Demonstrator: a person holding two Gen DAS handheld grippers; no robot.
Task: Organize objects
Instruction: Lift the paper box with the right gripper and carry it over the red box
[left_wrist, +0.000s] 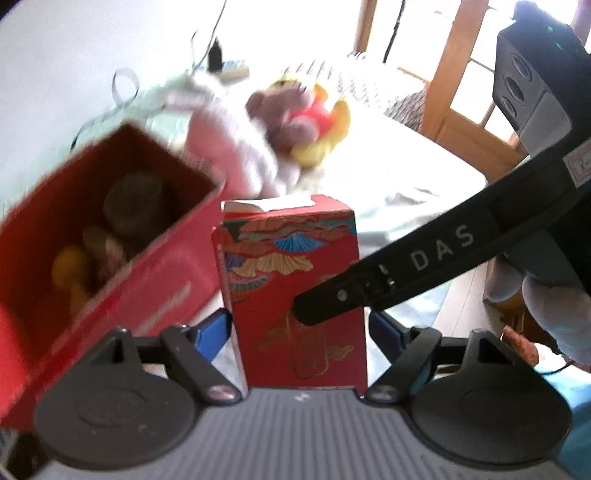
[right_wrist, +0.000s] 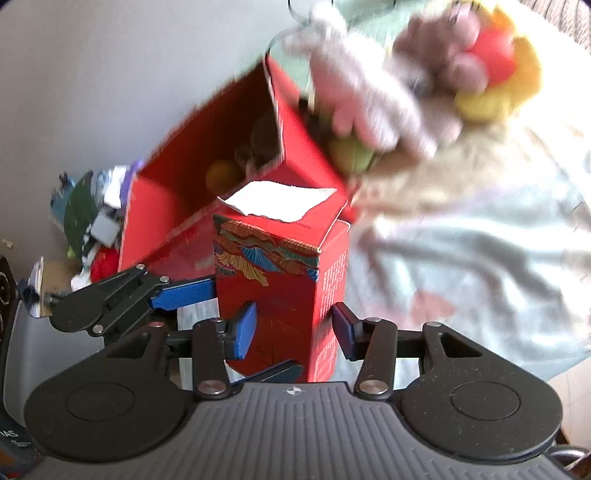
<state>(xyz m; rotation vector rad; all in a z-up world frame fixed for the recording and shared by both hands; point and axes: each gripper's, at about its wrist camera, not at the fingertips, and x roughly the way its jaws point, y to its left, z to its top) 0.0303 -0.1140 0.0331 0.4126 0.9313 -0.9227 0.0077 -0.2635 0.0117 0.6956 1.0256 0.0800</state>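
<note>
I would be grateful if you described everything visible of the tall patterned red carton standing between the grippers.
The tall red carton looks like printed cardboard, with gold, blue and orange fan-like patterns near its top, a gold outline lower down and small text on one side. Its top shows a white torn flap. It stands roughly upright in front of the larger open red box. The left gripper and right gripper both bracket its lower part, blue pads at opposite faces; firm pressing cannot be confirmed.

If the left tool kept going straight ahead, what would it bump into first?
Probably nothing new: the left tool already has the tall red box between its fingers. Beyond it lie soft toys.
</note>
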